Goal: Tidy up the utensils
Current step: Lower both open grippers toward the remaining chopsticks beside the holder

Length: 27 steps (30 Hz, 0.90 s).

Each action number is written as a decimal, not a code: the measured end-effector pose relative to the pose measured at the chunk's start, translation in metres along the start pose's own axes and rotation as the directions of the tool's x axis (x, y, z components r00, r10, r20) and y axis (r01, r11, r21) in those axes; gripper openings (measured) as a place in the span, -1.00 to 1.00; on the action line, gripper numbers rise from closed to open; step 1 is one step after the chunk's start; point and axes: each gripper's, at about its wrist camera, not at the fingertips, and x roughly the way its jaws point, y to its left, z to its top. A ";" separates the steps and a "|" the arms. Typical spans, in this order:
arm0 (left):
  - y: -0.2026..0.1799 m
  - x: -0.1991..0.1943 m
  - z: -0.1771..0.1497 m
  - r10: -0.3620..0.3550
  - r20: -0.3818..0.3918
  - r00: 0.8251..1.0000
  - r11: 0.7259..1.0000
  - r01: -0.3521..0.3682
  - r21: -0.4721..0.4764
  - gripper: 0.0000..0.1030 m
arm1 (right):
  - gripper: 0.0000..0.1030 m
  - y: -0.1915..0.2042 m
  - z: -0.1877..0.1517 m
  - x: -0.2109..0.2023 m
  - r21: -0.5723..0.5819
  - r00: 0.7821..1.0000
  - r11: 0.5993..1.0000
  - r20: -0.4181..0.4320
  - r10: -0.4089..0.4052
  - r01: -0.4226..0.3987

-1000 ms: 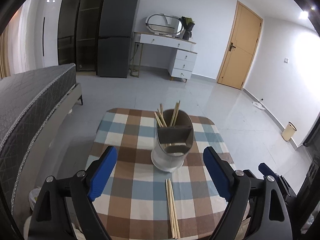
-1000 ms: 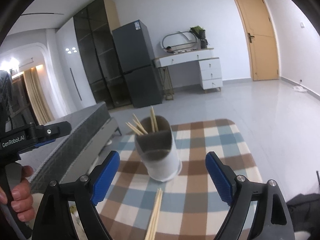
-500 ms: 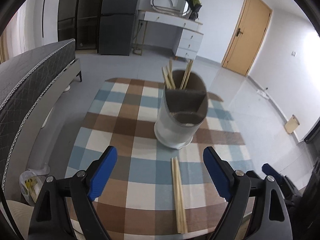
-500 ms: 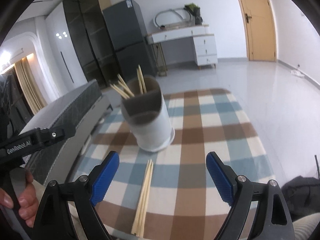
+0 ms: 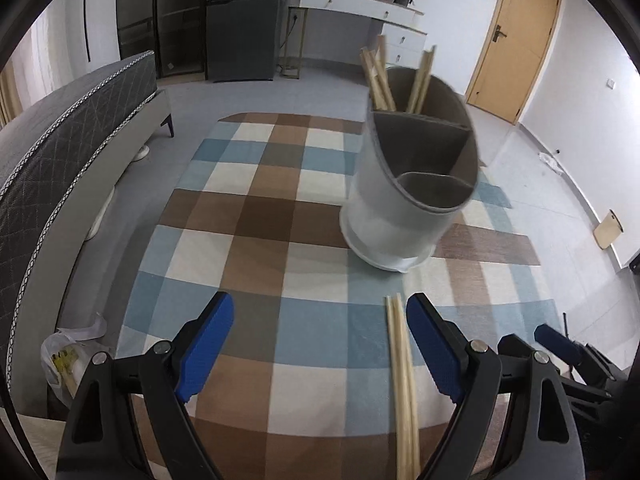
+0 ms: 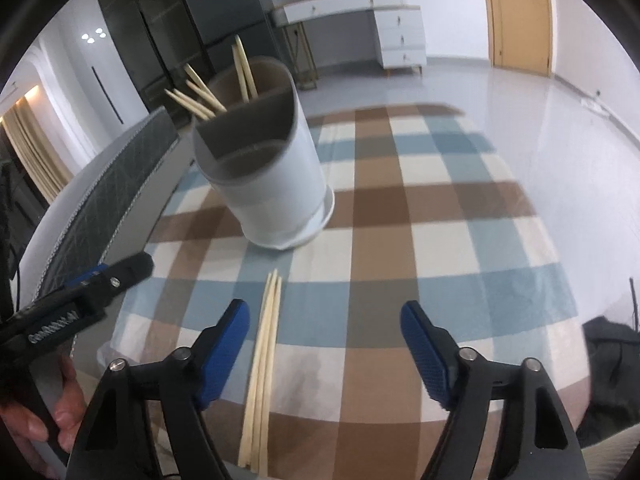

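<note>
Biggest thing first: the surface (image 5: 256, 216) with the checked cloth holds everything, and it's mostly bare, so you've got room to work. The bed (image 5: 72, 128) runs right along its left side, close enough that your left elbow might feel cramped.

The holder (image 5: 408, 200) stands upright toward the far end, split into compartments. The back one already has chopsticks in the holder (image 5: 380, 76) leaning out over the rim, and the front pockets look empty, so I'd guess that's where the rest go.

The loose chopsticks (image 6: 264, 352) lie bundled side by side on the near edge, pointing at the holder, nothing on top of them.

Your left tongs (image 5: 320, 340) are spread wide with nothing between them; the bundle sits just inside the right-hand finger. Your right tongs (image 6: 324, 340) have just been closing a bit but grip nothing either, with the bundle just beside the left-hand finger. Watch that the two tongs don't bump, since they're near each other over the same sticks.
</note>
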 end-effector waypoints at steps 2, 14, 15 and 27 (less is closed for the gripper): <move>0.006 0.008 0.003 0.007 -0.030 1.000 1.000 -0.007 -0.017 0.64 | 0.23 -0.001 0.001 0.012 0.004 0.999 1.000 -0.039 0.006 -0.006; 0.037 0.044 0.002 0.020 -0.188 0.982 0.985 -0.052 -0.167 0.64 | -0.11 0.025 0.007 0.066 -0.138 0.989 0.990 -0.147 -0.025 0.005; 0.037 0.045 0.003 0.016 -0.193 0.981 0.984 -0.050 -0.172 0.64 | -0.15 0.027 0.008 0.069 -0.142 0.988 0.990 -0.151 -0.012 -0.010; 0.054 0.056 0.002 -0.053 -0.277 0.960 0.958 -0.029 -0.285 0.64 | -0.46 0.048 0.008 0.093 -0.237 0.980 0.971 -0.197 -0.011 -0.036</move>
